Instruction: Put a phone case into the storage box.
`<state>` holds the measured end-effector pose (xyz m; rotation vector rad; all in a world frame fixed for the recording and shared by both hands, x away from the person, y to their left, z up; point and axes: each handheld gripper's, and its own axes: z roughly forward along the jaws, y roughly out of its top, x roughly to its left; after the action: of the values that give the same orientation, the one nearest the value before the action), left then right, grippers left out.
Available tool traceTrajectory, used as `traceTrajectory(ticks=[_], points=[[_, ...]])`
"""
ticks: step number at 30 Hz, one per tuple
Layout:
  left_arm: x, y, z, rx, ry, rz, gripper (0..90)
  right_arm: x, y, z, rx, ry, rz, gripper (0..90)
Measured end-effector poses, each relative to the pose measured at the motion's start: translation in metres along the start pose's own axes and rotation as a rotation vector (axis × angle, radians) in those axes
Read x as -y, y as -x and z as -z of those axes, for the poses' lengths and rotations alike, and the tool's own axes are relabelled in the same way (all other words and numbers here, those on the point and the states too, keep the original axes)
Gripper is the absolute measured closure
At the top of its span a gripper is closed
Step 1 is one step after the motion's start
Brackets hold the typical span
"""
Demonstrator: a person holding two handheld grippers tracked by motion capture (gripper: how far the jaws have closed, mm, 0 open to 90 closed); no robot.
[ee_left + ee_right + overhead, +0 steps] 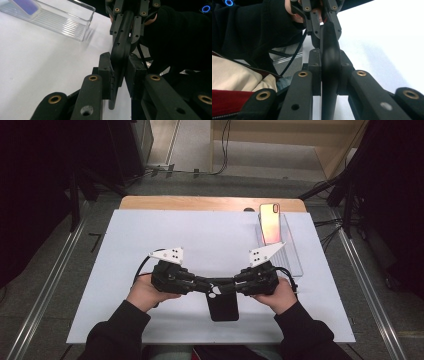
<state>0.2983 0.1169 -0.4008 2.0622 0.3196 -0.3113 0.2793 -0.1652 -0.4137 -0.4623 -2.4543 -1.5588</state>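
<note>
Both tools meet over the near middle of the counter [150,270], and a black phone case [223,306] hangs between them. The left tool [209,285] is clamped on the case's upper left edge; in the left gripper view its pads [106,72] press on the thin black rim from both sides. The right tool [231,285] is clamped on the opposite upper edge, and in the right gripper view the case [329,75] stands edge-on between its jaws. The case's lower half reaches towards the counter's near edge, below both tools. Beyond the right tool, well apart, a clear tray [295,257] holds a phone [270,223] propped up near the far right edge. To the left of the left tool the white surface lies open.
</note>
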Motion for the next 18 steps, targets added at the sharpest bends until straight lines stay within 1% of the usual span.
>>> traceTrajectory(ticks=[3,6,7,8,10,11,12,13,15,18], points=[[-0.001,0.0,0.0,0.003,-0.001,0.003,77.4,0.0,0.001,0.0,0.006,0.01,0.001,74.1],[-0.002,0.001,0.001,0.007,-0.008,0.016,77.6,0.001,0.001,0.0,0.011,0.019,-0.005,70.8],[-0.002,0.001,0.001,-0.001,-0.01,0.016,77.7,0.001,0.001,0.0,0.014,0.02,-0.007,67.7],[-0.002,0.001,0.001,-0.002,-0.013,0.024,77.7,0.001,0.001,0.0,0.013,0.027,-0.006,64.8],[-0.002,0.0,0.002,-0.007,-0.014,0.032,77.6,0.001,0.001,0.001,0.026,0.039,0.009,56.3],[-0.002,0.0,0.003,-0.007,-0.016,0.035,77.7,0.002,0.001,0.001,0.036,0.047,0.005,53.0],[-0.002,0.0,0.004,-0.02,-0.011,0.036,77.6,0.002,0.001,0.001,0.048,0.049,0.001,50.8],[-0.002,-0.001,0.005,-0.022,-0.012,0.044,77.6,0.002,0.001,0.002,0.062,0.048,-0.005,46.9],[-0.002,-0.002,0.008,-0.04,-0.007,0.051,77.6,0.003,0.001,0.002,0.09,0.051,-0.016,42.4],[-0.002,-0.003,0.013,-0.062,0.004,0.074,77.6,0.004,0.001,0.002,0.123,0.051,-0.027,35.3]])
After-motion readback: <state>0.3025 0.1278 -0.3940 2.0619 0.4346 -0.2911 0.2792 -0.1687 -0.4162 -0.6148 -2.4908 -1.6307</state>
